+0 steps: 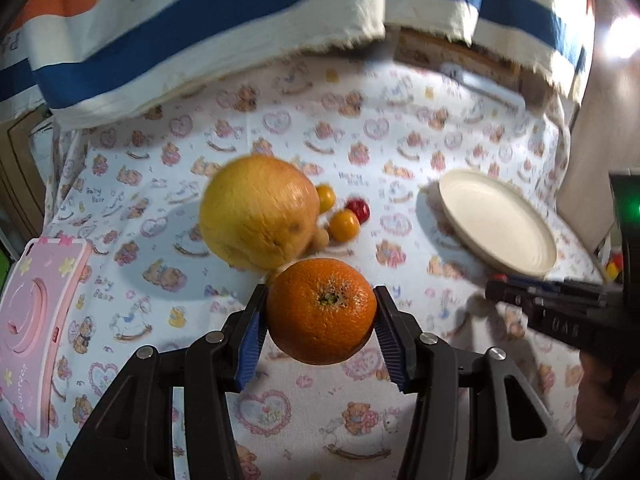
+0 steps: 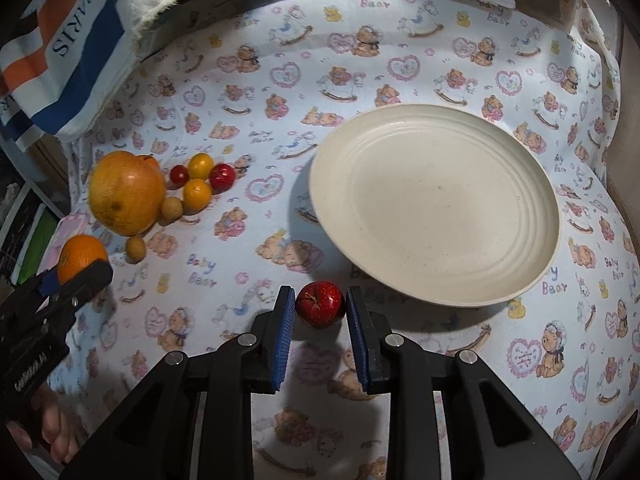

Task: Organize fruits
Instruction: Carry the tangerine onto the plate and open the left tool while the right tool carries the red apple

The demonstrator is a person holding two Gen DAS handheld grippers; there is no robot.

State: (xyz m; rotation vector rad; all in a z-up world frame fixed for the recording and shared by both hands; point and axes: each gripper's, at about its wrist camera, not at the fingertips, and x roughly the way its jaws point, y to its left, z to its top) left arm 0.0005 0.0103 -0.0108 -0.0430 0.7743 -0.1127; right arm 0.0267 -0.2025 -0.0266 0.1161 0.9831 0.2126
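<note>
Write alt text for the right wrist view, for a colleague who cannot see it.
The right gripper, its blue-padded jaws shut on a small shiny red fruit, hangs over a bear-print tablecloth just in front of an empty round cream plate. At far left the left gripper holds a round orange near a large yellow grapefruit and small fruits.

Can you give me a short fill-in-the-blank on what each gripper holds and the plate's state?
The left gripper is shut on the ____.
The right gripper is shut on a small ____ fruit, which sits just short of the plate's near rim.
The cream plate holds ____ fruit.

Missing words: orange; red; no
</note>
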